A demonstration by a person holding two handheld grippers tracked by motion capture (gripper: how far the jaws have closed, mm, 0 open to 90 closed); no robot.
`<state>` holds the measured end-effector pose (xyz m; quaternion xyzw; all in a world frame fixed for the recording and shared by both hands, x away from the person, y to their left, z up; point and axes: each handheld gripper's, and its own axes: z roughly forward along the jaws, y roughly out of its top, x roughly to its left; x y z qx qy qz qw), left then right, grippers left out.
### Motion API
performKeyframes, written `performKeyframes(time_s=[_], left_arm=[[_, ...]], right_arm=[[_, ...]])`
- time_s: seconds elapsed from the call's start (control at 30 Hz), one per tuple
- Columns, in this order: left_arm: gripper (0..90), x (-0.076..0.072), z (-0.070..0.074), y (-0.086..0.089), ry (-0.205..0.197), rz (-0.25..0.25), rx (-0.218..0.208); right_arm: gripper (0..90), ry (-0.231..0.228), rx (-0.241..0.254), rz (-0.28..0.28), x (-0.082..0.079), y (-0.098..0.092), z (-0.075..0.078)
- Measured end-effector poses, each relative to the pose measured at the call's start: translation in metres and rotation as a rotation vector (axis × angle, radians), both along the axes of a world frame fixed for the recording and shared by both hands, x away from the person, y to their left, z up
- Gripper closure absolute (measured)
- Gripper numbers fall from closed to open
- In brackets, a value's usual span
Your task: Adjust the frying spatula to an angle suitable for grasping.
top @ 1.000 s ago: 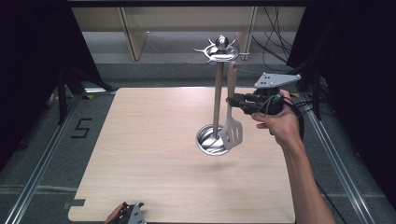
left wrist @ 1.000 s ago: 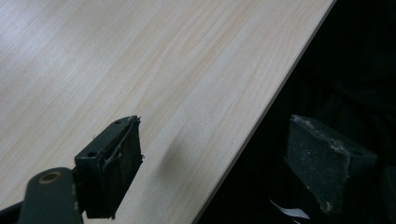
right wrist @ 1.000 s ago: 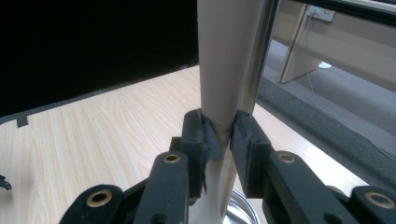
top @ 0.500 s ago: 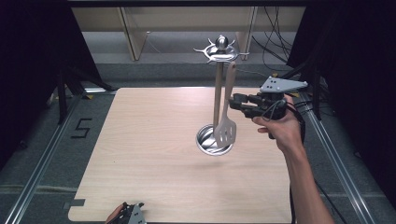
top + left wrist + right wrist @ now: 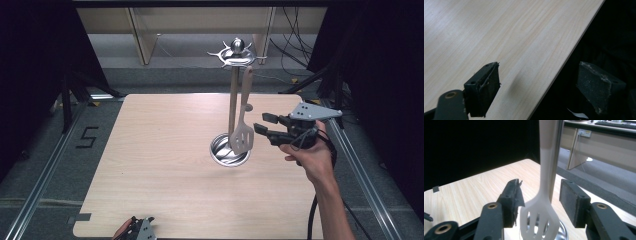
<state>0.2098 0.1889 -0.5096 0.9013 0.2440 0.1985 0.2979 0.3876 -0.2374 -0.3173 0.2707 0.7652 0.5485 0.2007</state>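
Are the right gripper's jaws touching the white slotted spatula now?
Apart. The right gripper view shows the right gripper open, gaps either side of the white slotted spatula.

A pale slotted spatula [image 5: 242, 131] is hung upright from the hooked top of a metal stand [image 5: 232, 107], its blade just above the stand's round steel base [image 5: 229, 150], right of centre on the table.

The right gripper [image 5: 266, 126] is black, topped by a grey three-cornered plate, a black cable trailing along a bare forearm — no sleeve. Its jaws carry brass-coloured rivets and worn black pads [image 5: 514, 200]. The left gripper [image 5: 539, 92] has matching black, frayed pads.
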Motion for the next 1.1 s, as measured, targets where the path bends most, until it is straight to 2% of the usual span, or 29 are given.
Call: performKeyframes(time_s=[0.1,0.17,0.2,0.27,0.3,0.33,0.4,0.5,0.57,0.6,0.63,0.67,0.7,0.73,0.77,0.9,0.93,1.0,1.07,1.1], left_arm=[[17.7,-0.001,0.000,0.000,0.000,0.010,-0.008],[17.7,-0.001,0.000,0.000,0.000,0.010,-0.008],[17.7,-0.001,0.000,0.000,0.000,0.011,-0.011],[17.7,-0.001,0.001,0.000,-0.006,0.014,-0.014],[17.7,-0.001,0.000,0.000,-0.010,0.009,-0.028],[17.7,-0.001,0.000,0.000,-0.006,0.011,-0.030],[17.7,-0.001,0.000,0.000,-0.008,0.010,-0.029],[17.7,-0.001,-0.001,0.000,-0.014,0.009,-0.028],[17.8,-0.001,-0.001,0.000,-0.011,0.008,-0.029],[17.7,-0.001,-0.001,0.000,-0.007,0.005,-0.042],[17.7,-0.001,-0.001,0.000,-0.005,0.007,-0.059],[17.7,-0.001,0.000,0.000,-0.006,0.005,-0.054],[17.7,-0.001,0.000,0.000,-0.008,0.004,-0.053],[17.7,-0.001,0.000,0.000,-0.006,0.005,-0.056],[17.7,-0.001,0.000,0.000,-0.005,0.005,-0.057],[17.7,0.000,0.002,0.000,-0.005,0.003,-0.041],[17.7,0.000,0.001,-0.001,-0.009,0.002,-0.056],[17.7,-0.001,0.002,-0.002,-0.009,0.004,-0.055],[17.7,-0.001,0.002,-0.002,-0.007,-0.002,-0.049],[17.7,0.000,0.002,-0.003,-0.001,0.002,-0.028]], right_arm=[[50.5,0.004,0.014,-0.004,-0.007,-0.009,-0.008],[49.2,0.030,-0.011,-0.025,-0.011,-0.015,-0.014],[49.2,0.036,-0.008,-0.034,-0.011,-0.016,-0.016],[48.7,0.029,-0.015,-0.034,-0.012,-0.020,-0.020],[48.4,0.047,-0.017,-0.044,-0.014,-0.021,-0.022],[47.8,0.043,-0.029,-0.043,-0.014,-0.022,-0.024],[47.6,0.063,-0.034,-0.046,-0.016,-0.023,-0.028],[46.4,0.054,-0.056,-0.048,-0.016,-0.023,-0.035],[44.7,0.075,-0.068,-0.048,-0.019,-0.021,-0.037],[44.0,0.065,-0.088,-0.044,-0.019,-0.021,-0.038],[43.6,0.069,-0.087,-0.051,-0.020,-0.020,-0.040],[43.5,0.059,-0.085,-0.038,-0.020,-0.020,-0.041],[43.5,0.088,-0.087,-0.046,-0.022,-0.019,-0.042],[43.3,0.064,-0.093,-0.042,-0.021,-0.020,-0.043],[43.0,0.092,-0.093,-0.048,-0.023,-0.019,-0.044],[42.6,0.087,-0.084,-0.054,-0.025,-0.019,-0.049],[42.6,0.097,-0.098,-0.044,-0.026,-0.020,-0.050],[42.5,0.095,-0.090,-0.043,-0.027,-0.019,-0.053],[41.7,0.103,-0.099,-0.043,-0.029,-0.018,-0.056],[41.0,0.110,-0.095,-0.045,-0.029,-0.018,-0.058]])
